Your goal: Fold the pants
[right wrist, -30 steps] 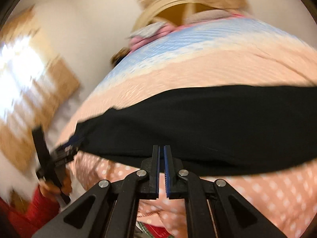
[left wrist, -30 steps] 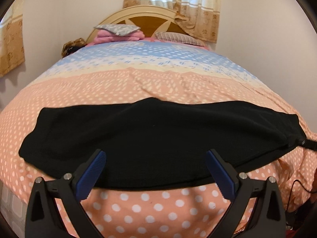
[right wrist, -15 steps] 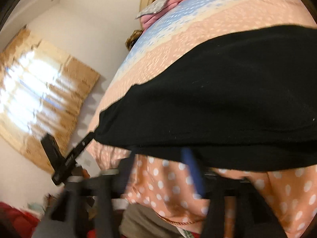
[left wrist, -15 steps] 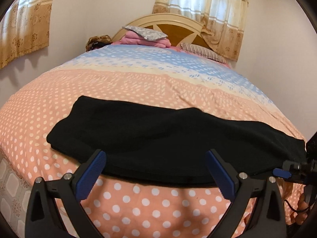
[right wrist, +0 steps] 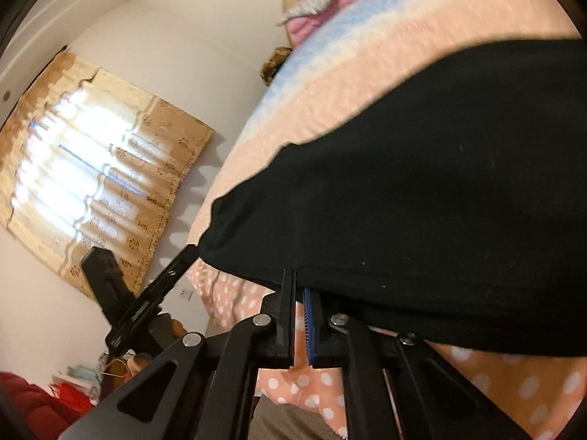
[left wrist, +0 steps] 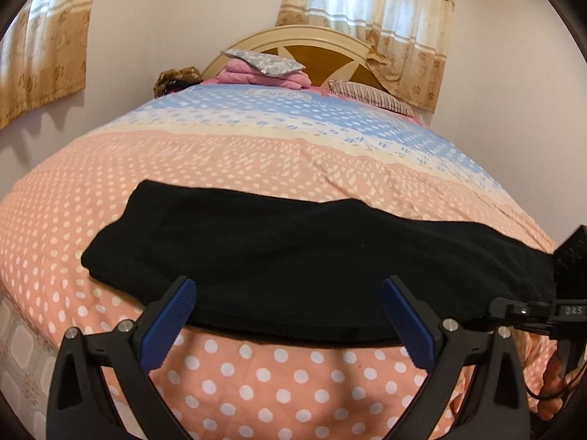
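Note:
Black pants (left wrist: 293,256) lie folded lengthwise across the near part of a polka-dot bed, running left to right. My left gripper (left wrist: 290,293) is open, its blue pads just in front of the pants' near edge, holding nothing. My right gripper (right wrist: 299,278) is shut on the near hem of the pants (right wrist: 422,190). In the left wrist view the right gripper (left wrist: 513,308) shows at the pants' right end. In the right wrist view the left gripper (right wrist: 183,256) shows by the pants' far left corner.
The bed (left wrist: 256,154) has a peach, cream and blue dotted cover. Pillows and a pink blanket (left wrist: 264,69) sit by the wooden headboard. Curtains (left wrist: 367,11) hang behind. The bed's front edge (left wrist: 275,385) drops off below my left gripper.
The right gripper opened half a second ago and has now shut on the pants' hem. The left gripper stayed open and swung its view to the left end of the pants.

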